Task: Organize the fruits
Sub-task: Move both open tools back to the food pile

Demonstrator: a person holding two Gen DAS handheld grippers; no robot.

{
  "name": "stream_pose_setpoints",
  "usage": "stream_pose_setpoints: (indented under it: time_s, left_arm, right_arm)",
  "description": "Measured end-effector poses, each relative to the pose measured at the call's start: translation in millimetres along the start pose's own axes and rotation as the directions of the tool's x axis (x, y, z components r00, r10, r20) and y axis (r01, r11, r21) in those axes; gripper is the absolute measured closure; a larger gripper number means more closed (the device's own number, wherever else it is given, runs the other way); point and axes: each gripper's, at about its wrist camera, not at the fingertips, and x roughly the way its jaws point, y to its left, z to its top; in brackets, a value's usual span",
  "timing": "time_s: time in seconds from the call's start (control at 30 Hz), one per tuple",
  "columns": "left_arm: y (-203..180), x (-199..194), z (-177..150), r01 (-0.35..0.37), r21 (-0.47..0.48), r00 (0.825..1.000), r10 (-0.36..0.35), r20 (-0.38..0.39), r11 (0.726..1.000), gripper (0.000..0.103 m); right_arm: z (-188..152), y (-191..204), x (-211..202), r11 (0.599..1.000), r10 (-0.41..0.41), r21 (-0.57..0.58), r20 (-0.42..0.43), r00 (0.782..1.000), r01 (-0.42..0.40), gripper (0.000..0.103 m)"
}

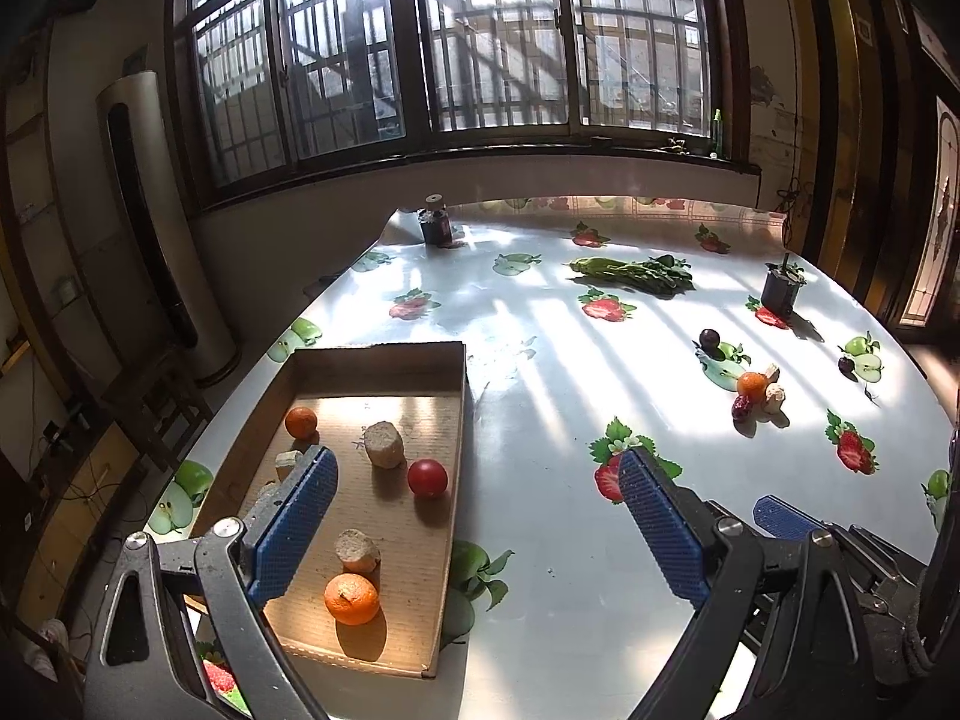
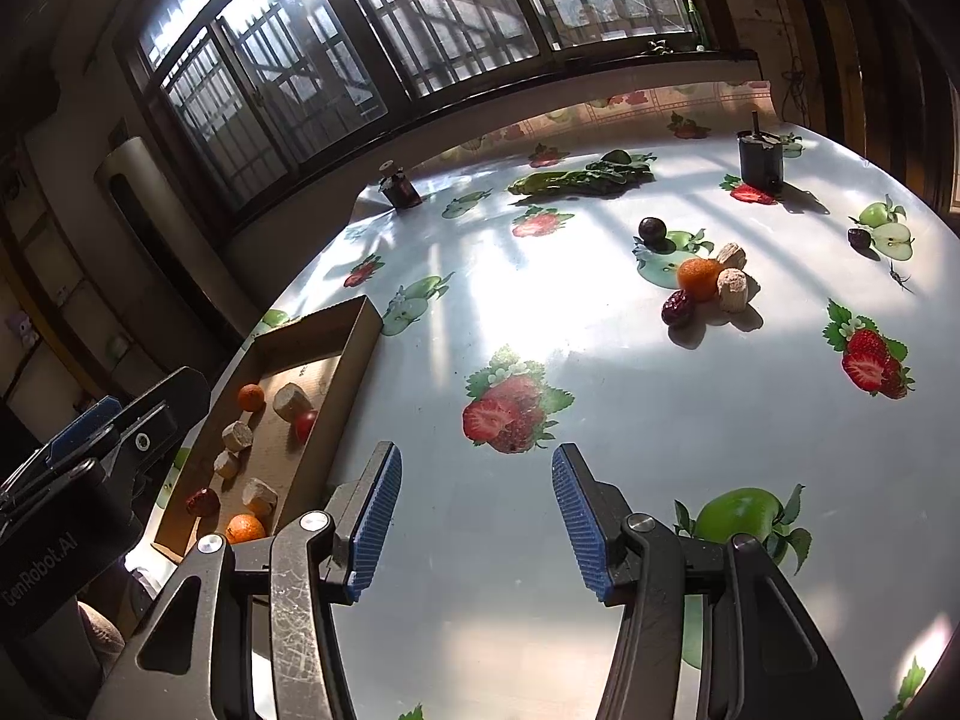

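Both tongs are released right now, nothing between the blue pads: your left tongs (image 1: 474, 516) hang over the near side of the cardboard tray (image 1: 459, 396), and your right tongs (image 2: 477, 519) sit over bare table (image 2: 600, 372).

What's left to sort is the little cluster out on the table: an orange mandarin (image 2: 698, 273) with two tan cork-looking chunks (image 2: 732, 289) touching it and a dark red date (image 2: 678, 307) just in front. It lies ahead and to the right of your right tongs, well apart, so I'd say the right hand is the one to go. A dark plum (image 2: 651, 230) sits behind the cluster, and another dark fruit (image 2: 859, 237) is further right.

The tray already holds mandarins, a red fruit (image 1: 427, 477) and more chunks. That cluster is packed tight, so picking one piece cleanly looks fiddly.
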Motion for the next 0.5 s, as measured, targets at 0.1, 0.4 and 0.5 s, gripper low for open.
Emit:
stream_pose_setpoints:
  time_s: [0.1, 0.4, 0.5]
  left_arm:
    - [-2.6, 1.3, -0.2, 0.004, 0.004, 1.000, -0.004, -0.007, 1.000, 0.009]
    - [-8.6, 11.6, 7.4, 0.043, 0.024, 0.998, -0.041, -0.046, 0.999, 0.008]
    - [-5.1, 11.9, 17.6, 0.052, 0.018, 0.998, -0.051, -0.039, 0.998, 0.008]
  right_arm:
    - [-0.1, -1.5, 1.5, 1.000, 0.001, 0.004, -0.003, 1.000, -0.001, 0.046]
    - [3.7, -12.9, -0.1, 1.000, -0.012, 0.004, -0.006, 1.000, 0.012, 0.045]
    - [12.9, -32.9, -16.0, 0.998, -0.063, 0.003, 0.026, 0.998, 0.063, 0.045]
